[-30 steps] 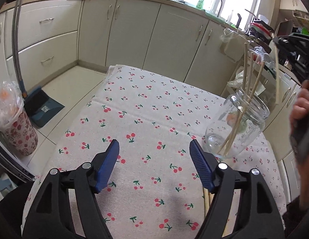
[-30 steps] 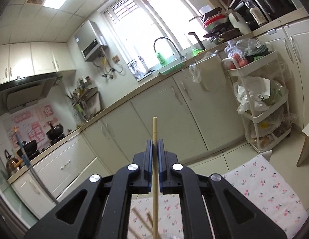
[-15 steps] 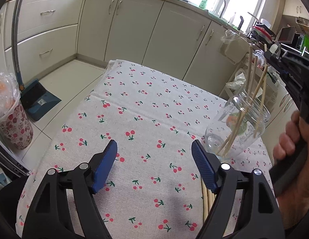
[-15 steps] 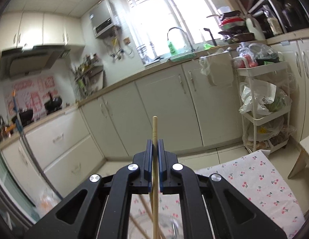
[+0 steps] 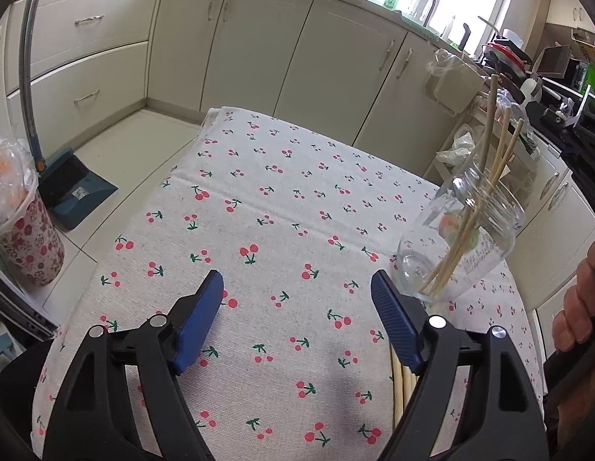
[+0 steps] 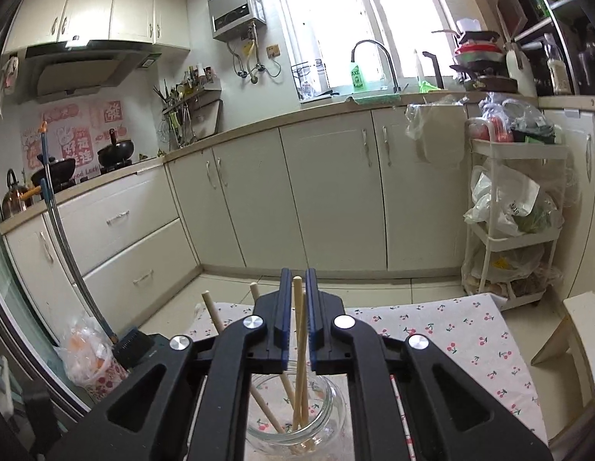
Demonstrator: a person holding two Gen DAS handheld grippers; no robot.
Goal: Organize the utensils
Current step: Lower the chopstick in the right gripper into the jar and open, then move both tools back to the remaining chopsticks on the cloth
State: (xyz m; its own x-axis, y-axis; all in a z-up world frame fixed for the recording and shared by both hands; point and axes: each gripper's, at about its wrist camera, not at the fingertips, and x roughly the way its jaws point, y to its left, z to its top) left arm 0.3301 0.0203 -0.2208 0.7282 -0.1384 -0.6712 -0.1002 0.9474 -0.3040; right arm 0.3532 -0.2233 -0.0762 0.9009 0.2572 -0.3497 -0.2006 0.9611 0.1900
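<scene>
- Now the right gripper (image 6: 296, 322) is opening its blue-padded jaws, releasing a pale wooden chopstick (image 6: 296, 345) that stands loose between them in the clear glass jar (image 6: 295, 418).
- Meanwhile the left gripper (image 5: 297, 317) hovers wide apart, empty, over the cherry-print tablecloth (image 5: 259, 199).
- Next, probably: lift clear, then fetch the remaining wooden chopsticks (image 5: 403, 384) lying beside the jar.

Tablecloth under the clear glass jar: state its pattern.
Off-white woven tablecloth printed with small red cherries on green stems; clearest in the left wrist view.
</scene>
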